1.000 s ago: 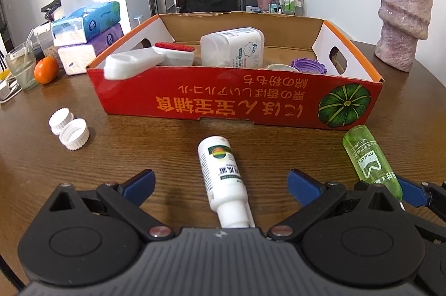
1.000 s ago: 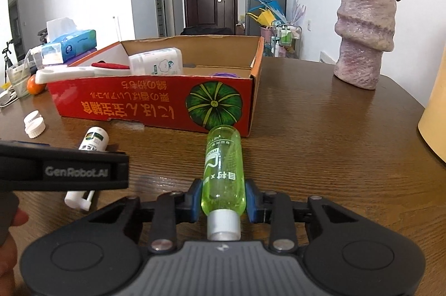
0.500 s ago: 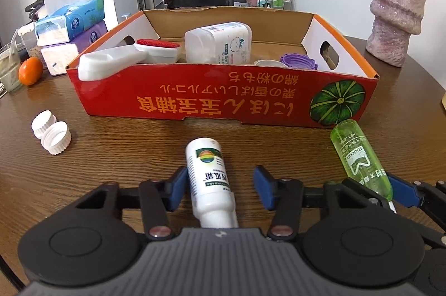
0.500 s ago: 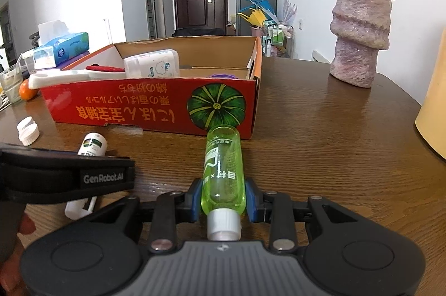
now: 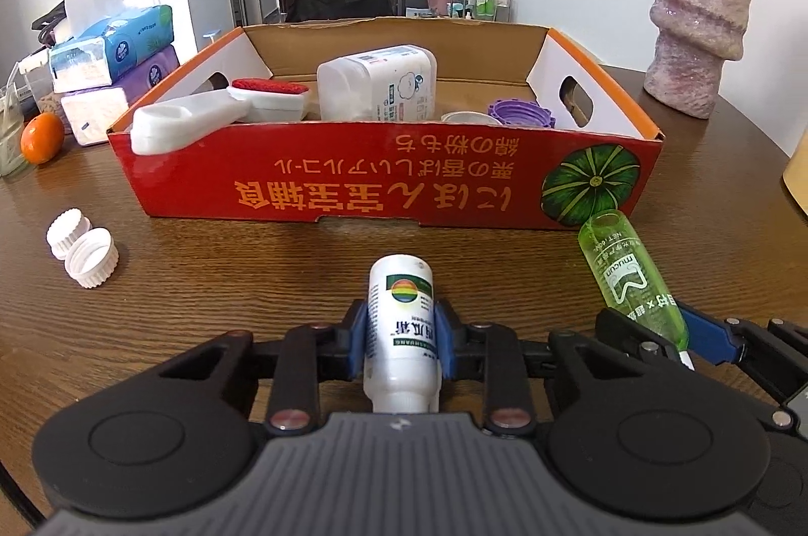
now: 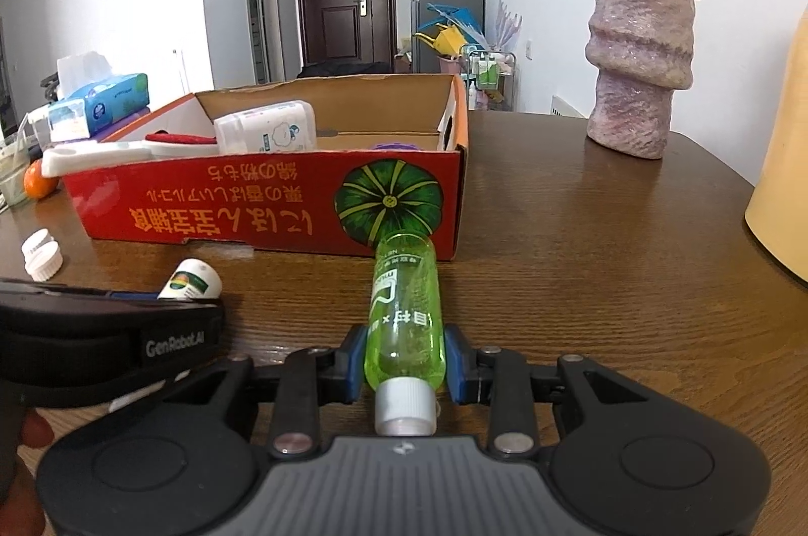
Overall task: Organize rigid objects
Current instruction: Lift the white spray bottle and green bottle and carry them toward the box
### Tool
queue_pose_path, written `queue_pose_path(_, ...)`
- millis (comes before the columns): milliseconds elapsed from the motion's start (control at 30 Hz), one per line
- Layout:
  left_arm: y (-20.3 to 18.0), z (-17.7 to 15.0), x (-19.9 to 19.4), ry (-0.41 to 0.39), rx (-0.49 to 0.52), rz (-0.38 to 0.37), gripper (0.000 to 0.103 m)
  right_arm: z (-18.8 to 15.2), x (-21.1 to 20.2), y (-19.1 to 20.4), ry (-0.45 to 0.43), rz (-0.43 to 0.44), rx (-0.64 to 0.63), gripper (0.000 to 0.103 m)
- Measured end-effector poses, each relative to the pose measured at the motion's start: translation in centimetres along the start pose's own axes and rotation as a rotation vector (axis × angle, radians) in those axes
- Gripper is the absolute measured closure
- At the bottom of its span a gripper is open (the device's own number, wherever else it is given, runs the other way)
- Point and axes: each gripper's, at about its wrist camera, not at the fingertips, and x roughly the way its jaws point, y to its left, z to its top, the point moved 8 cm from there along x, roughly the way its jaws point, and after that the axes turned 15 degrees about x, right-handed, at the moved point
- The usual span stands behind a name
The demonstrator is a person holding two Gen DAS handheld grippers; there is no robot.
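My left gripper is shut on a white spray bottle with a rainbow label, lying on the table. My right gripper is shut on a green transparent bottle with a white cap, its far end close to the red cardboard box. The green bottle also shows in the left wrist view, and the white bottle in the right wrist view. The box holds a white container, a white brush with a red pad and a purple lid.
Two white caps lie on the table at left. Tissue packs and an orange are at far left. A pink vase stands at back right, a yellow object at the right edge.
My left gripper's jaws closed from wide open onto the white spray bottle. My right gripper stayed shut on the green bottle.
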Motion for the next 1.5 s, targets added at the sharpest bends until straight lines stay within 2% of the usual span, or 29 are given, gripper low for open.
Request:
queue_pose_path(800, 0.3, 0.9, -2.8, -0.049, -0.003, -0.033, 0.075, 1.0, -3.7, 0.2, -0.110, 0.085, 0.116, 0.073)
queue_pose_path(1133, 0.9, 0.5, -2.7, -0.040, 0.009, -0.030, 0.075, -0.8, -1.0, 0.2, 0.014, 0.031, 0.076, 0.072)
queue_pose_path(1333, 1.1, 0.5, -2.9, -0.047, 0.012, -0.032, 0.075, -0.5, -0.2, 0.9, -0.002, 0.012, 0.057, 0.073)
queue_pose_path(1500, 1.5, 0.8, -3.4, -0.058, 0.006, -0.035, 0.075, -0.2, -1.5, 1.0, -0.037, 0.040, 0.078, 0.073)
